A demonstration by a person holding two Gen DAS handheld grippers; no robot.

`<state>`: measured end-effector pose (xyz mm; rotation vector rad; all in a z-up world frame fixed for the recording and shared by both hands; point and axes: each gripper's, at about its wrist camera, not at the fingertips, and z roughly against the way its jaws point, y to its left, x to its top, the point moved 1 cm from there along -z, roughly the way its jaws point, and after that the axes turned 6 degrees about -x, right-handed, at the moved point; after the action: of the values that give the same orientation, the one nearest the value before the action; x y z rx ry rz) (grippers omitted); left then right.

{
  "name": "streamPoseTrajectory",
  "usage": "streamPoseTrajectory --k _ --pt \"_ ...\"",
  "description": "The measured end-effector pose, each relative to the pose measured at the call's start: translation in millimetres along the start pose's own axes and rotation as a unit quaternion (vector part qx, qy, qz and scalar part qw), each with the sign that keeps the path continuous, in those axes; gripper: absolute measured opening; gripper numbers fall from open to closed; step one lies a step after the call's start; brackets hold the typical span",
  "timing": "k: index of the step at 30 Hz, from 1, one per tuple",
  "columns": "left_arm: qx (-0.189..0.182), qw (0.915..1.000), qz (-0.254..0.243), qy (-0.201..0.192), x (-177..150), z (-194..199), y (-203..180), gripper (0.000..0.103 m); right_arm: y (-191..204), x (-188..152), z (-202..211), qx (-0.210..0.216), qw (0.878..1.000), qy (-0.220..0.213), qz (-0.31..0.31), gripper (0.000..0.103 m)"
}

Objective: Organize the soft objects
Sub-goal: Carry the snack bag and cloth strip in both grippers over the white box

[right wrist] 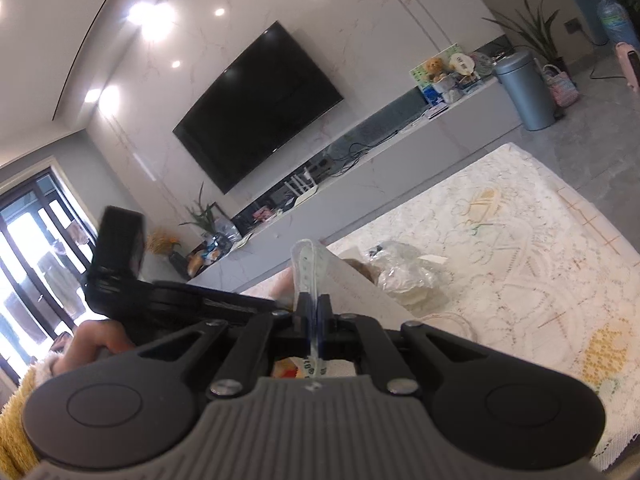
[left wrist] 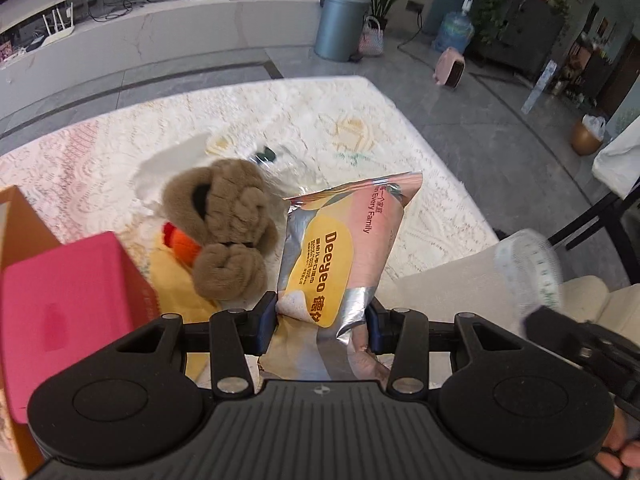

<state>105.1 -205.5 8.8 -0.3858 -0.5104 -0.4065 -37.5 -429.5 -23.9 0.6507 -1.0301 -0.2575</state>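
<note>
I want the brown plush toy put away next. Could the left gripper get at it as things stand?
Probably not yet. The left gripper is shut on the wipes packet, so its jaws are taken. The brown plush toy lies uncovered beside the packet, so the way looks free once the packet is set down.

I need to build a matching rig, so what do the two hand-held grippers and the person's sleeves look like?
Both match. The left hand-held gripper has a ribbed grey body with a small round logo, black rounded side housings, black link arms on silver screws, and fingers with blue pads. The right hand-held gripper is the same design. A fluffy yellow sleeve shows in the right wrist view.
</note>
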Motion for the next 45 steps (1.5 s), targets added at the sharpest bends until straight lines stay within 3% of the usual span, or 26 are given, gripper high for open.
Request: streamPoseTrajectory --k 7,12,18,26,32,38,45 --pt "-0.045 0.9976 0.032 -0.042 0.5 58.8 36.3 0.05 6.4 3.7 0.0 -0.026 0.999 -0.022 -0.015 0.0" --pt "-0.025 0.993 0.052 -0.103 -4.6 111.7 77.9 0.05 25.3 15.4 2.3 -0.038 0.999 -0.032 -0.009 0.0" --pt "-0.005 0.9815 0.108 -0.158 -21.4 150.0 142.9 0.05 64.5 41.0 -2.8 -0.027 0.998 -0.059 0.009 0.0" --pt "0.013 0.9667 0.179 -0.182 -53.3 151.6 208.1 0.05 152.1 71.8 -23.8 -0.001 0.994 -0.061 0.087 0.0" --pt "0.029 0.9591 0.197 -0.201 -71.2 152.4 237.1 0.05 212.7 80.2 -57.0 0.027 0.991 -0.05 0.121 0.0" --pt "0.027 0.9586 0.199 -0.201 -84.0 140.9 258.2 0.05 268.2 68.9 -101.4 0.055 0.984 -0.025 0.167 0.0" --pt "0.005 0.956 0.207 -0.207 -100.3 137.9 277.0 0.05 318.4 33.0 -163.8 0.078 0.972 0.045 0.216 0.0"
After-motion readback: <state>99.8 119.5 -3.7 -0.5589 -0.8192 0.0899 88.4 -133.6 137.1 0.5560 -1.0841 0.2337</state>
